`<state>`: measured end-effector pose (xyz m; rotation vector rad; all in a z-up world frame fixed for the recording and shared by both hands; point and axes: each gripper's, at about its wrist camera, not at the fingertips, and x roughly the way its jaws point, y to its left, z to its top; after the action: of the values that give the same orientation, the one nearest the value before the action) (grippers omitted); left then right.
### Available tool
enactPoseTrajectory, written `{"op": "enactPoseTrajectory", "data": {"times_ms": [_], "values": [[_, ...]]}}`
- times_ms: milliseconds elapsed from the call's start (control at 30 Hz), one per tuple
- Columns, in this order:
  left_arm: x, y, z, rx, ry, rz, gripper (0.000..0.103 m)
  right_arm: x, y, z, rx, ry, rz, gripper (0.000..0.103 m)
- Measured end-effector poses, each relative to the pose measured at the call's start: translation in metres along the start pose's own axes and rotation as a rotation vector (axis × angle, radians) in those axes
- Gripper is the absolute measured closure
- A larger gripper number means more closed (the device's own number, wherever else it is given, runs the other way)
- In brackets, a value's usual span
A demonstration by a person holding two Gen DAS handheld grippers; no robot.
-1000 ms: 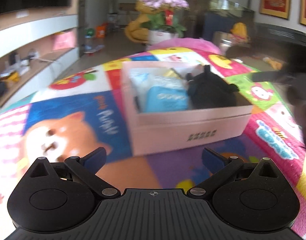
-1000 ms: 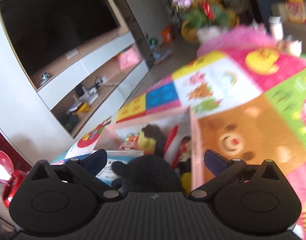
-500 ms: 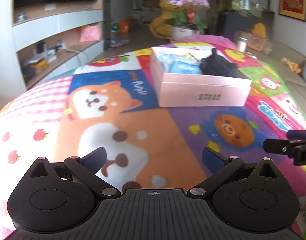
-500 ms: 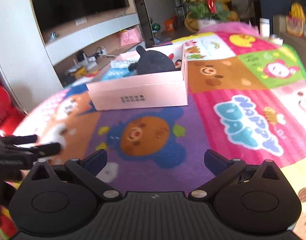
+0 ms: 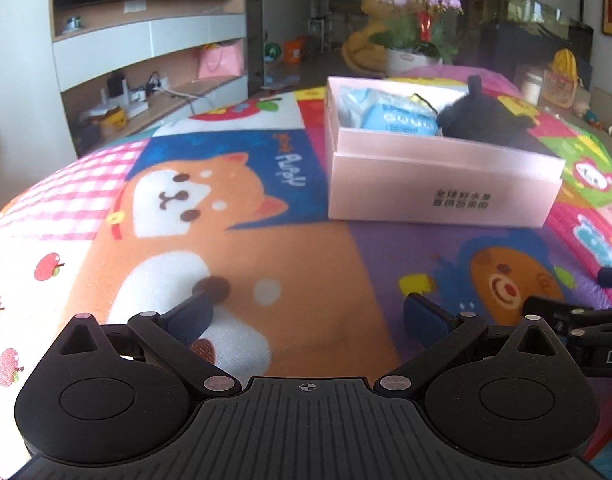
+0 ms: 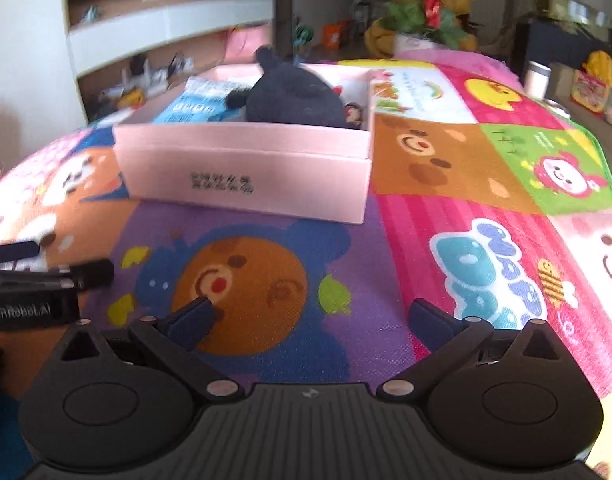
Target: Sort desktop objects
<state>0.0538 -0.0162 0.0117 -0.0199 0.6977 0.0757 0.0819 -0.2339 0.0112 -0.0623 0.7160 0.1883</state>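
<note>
A pink cardboard box point(image 5: 442, 190) point(image 6: 246, 168) stands on the colourful cartoon play mat point(image 5: 306, 280) point(image 6: 446, 184). Inside it lie a black plush toy point(image 5: 486, 118) point(image 6: 294, 96), a light blue packet point(image 5: 398, 120) point(image 6: 190, 106) and some smaller items at the far right corner, mostly hidden. My left gripper point(image 5: 308, 312) hovers open and empty over the mat, well short of the box. My right gripper point(image 6: 310, 316) is also open and empty, above the bear picture in front of the box. Each gripper shows at the edge of the other's view.
A TV wall unit with shelves point(image 5: 146, 60) runs along the left. A potted plant with purple flowers point(image 5: 416, 20) stands beyond the mat next to a yellow plush. A white cup point(image 6: 538, 78) and toys sit at the far right.
Both grippers have pulled back and away from the box, which now looks farther off. The black plush toy lies in the box. Both stayed open.
</note>
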Motion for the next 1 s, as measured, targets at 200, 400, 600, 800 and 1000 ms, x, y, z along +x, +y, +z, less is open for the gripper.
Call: {"op": "enactPoseTrajectory", "data": {"times_ms": [200, 400, 600, 800, 1000], "values": [[-0.001, -0.0003, -0.0012, 0.0, 0.001, 0.0, 0.0, -0.0007, 0.0014, -0.0013, 0.006, -0.015, -0.006, 0.0], [-0.001, 0.0003, -0.0007, 0.001, 0.002, 0.001, 0.0, -0.0007, 0.0031, -0.0013, 0.005, -0.015, -0.007, 0.0], [-0.001, 0.0003, -0.0009, 0.001, 0.002, 0.001, 0.0, -0.0006, 0.0033, -0.0013, 0.005, -0.015, -0.007, 0.0], [-0.0009, 0.0003, -0.0008, 0.001, 0.002, 0.001, 0.0, -0.0005, 0.0032, -0.0014, 0.005, -0.015, -0.007, 0.0], [-0.001, 0.0003, -0.0009, 0.001, 0.002, 0.001, 0.0, -0.0003, 0.0036, -0.0017, 0.005, -0.015, -0.007, 0.0]]}}
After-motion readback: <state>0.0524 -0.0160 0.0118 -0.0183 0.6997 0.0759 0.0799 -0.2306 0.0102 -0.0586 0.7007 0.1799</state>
